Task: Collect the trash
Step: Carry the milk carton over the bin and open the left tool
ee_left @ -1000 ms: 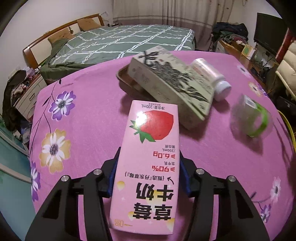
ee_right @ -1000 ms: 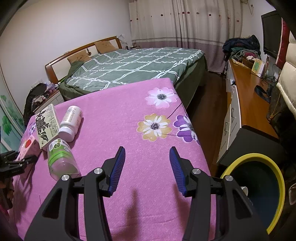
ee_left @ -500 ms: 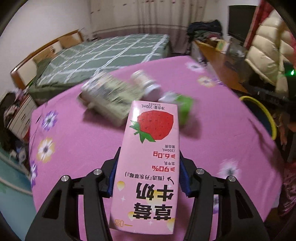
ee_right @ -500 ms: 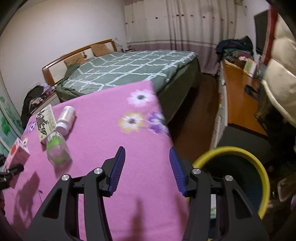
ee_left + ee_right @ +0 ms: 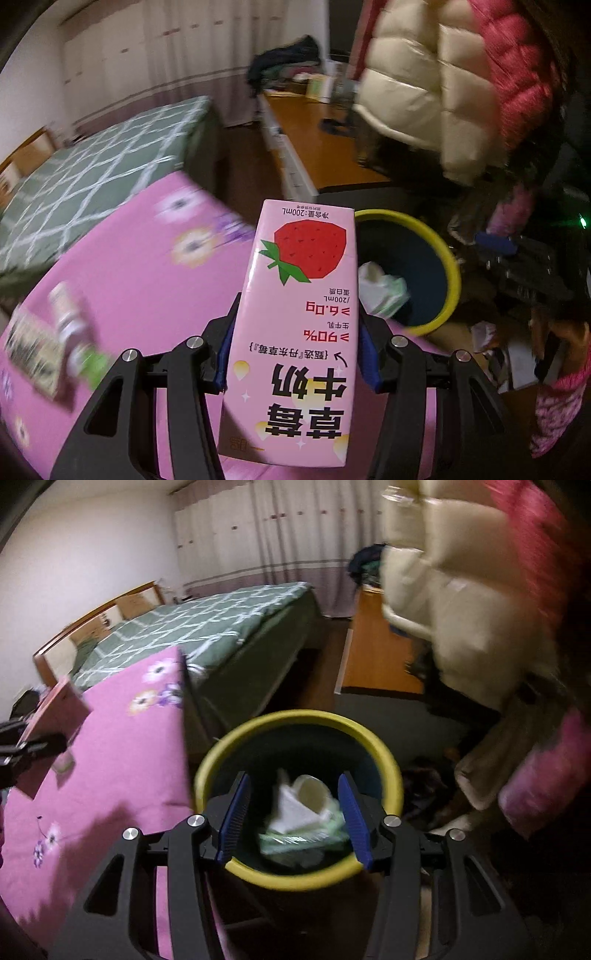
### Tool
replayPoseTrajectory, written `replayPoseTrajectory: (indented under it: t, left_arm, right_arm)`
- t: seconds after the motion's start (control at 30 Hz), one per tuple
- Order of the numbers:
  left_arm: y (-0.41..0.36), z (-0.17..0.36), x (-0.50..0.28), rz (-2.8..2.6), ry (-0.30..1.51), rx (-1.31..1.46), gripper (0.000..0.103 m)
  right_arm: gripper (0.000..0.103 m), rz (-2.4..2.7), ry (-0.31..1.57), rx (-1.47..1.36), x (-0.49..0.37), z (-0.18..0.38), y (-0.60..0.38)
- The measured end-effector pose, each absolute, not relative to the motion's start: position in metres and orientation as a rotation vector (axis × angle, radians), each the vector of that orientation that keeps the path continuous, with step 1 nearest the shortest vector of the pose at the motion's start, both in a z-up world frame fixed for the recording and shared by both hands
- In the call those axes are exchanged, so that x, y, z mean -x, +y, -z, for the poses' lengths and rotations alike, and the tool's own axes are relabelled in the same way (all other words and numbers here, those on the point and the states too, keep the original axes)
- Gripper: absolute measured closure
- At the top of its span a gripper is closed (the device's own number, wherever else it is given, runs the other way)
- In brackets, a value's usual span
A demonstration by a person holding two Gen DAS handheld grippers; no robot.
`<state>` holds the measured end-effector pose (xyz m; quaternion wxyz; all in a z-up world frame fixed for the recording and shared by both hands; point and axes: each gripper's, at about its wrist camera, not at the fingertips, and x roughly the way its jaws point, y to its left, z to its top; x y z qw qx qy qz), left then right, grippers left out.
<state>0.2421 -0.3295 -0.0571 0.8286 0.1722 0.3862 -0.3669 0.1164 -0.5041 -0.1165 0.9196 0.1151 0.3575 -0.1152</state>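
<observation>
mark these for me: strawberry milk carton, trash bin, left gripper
strawberry milk carton (image 5: 295, 325): left wrist view, middle of its pink front face.
trash bin (image 5: 295, 718): right wrist view, far side of its yellow rim.
left gripper (image 5: 295, 354): left wrist view, midway between the blue pads, shut on the carton.

Bedroom interior under dim artificial light. Pale wall (image 5: 85, 557) at rear left; full-length white curtains (image 5: 295, 528) with a mauve lower band across the far side. Bed (image 5: 207, 627) with wooden headboard (image 5: 96, 616) and green quilt in a white lattice pattern. In the foreground, a table draped in a pink floral cloth (image 5: 122, 746) (flowers in white, yellow and purple). Along the right, a long orange-brown wooden cabinet top (image 5: 314, 155), with a dark heap of clothes (image 5: 284, 66) at its far end. Dark wooden floor (image 5: 328, 646) between bed and cabinet.
</observation>
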Motion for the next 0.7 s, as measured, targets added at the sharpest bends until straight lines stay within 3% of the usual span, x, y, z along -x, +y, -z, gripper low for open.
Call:
replayPoseTrajectory:
  t: [0.23,0.43,0.5,0.53,0.57,0.7]
  left_arm:
    - [-0.442,0.091,-0.249,0.883,0.870,-0.432,0.050]
    - [-0.493,0.119,-0.254,0.905,0.922,-0.462,0.049]
    - [-0.503,0.126,-0.258,0.869,0.915,-0.463,0.024]
    - [-0.502,0.125,-0.259,0.849,0.898,-0.449,0.019]
    - [-0.498,0.123,-0.261,0.839,0.889,-0.435,0.014]
    - [-0.465,0.104,-0.259,0.800,0.851,-0.368,0.014]
  right_arm:
    - [0.055,0.315,0.747,-0.283,-0.082,0.127,-0.539]
    - [0.055,0.353,0.741,-0.303,-0.068,0.127,-0.550]
    - [0.052,0.365,0.738,-0.306,-0.065,0.126,-0.553]
    - [0.051,0.368,0.738,-0.306,-0.065,0.127,-0.554]
    - [0.051,0.370,0.738,-0.306,-0.065,0.127,-0.554]
    - [0.051,0.356,0.747,-0.311,-0.070,0.131,-0.551]
